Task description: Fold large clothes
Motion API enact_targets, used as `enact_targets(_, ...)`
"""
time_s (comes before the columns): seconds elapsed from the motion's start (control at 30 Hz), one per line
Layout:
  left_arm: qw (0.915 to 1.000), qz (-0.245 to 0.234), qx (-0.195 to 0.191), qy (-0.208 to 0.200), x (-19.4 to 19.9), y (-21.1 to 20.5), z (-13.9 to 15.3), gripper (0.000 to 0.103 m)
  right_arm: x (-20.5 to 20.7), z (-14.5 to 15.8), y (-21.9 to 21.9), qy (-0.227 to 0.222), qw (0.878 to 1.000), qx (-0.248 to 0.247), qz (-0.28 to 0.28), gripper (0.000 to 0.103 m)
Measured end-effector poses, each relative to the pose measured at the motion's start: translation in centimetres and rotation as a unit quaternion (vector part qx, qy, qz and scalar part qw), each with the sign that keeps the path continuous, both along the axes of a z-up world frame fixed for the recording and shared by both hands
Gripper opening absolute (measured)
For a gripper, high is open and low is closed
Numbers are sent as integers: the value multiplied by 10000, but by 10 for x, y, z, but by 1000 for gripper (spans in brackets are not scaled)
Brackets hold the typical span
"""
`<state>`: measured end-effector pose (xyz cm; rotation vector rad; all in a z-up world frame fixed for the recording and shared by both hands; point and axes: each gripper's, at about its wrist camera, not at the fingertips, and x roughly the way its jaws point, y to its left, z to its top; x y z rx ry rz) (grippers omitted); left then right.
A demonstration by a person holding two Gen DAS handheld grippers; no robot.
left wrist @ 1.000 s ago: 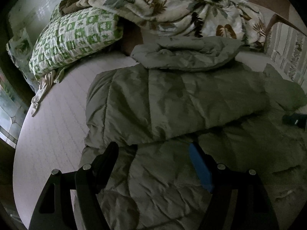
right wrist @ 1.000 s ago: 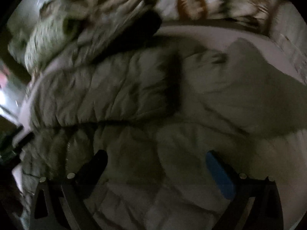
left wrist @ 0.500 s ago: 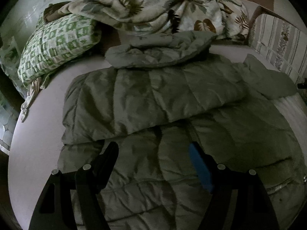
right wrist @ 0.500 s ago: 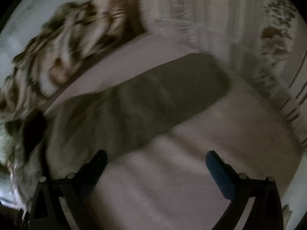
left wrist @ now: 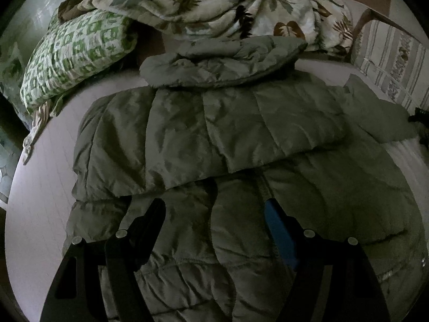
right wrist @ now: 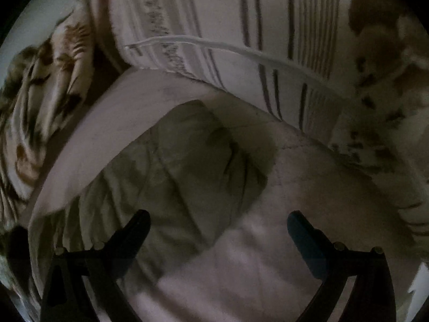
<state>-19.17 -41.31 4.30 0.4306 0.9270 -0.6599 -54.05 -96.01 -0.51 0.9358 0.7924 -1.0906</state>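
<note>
An olive-green quilted puffer jacket lies spread on the pale bed sheet. Its left sleeve is folded across the chest and its hood lies at the far end. My left gripper is open and empty, hovering just above the jacket's lower body. The jacket's right sleeve stretches out onto the sheet in the right wrist view. My right gripper is open and empty, just above the sleeve's cuff end. The right sleeve also shows in the left wrist view.
A green-and-white patterned pillow lies at the far left. A leaf-print blanket is heaped beyond the hood. A striped cushion stands along the bed's right side, with a spotted fabric beside it.
My right gripper swung from the jacket's body out to the right sleeve's cuff. My left gripper drew back slightly over the jacket's lower part.
</note>
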Motion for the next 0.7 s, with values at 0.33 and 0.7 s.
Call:
enact_targets(0.33, 9996, 271, -33, 97, 11, 15, -1, 77, 24, 23, 9, 234, 9967, -685, 361, 23)
enact_targets(0.7, 9987, 508, -12, -46, 9, 57, 13, 76, 74, 131, 100, -50, 9752, -1521, 1609, 18)
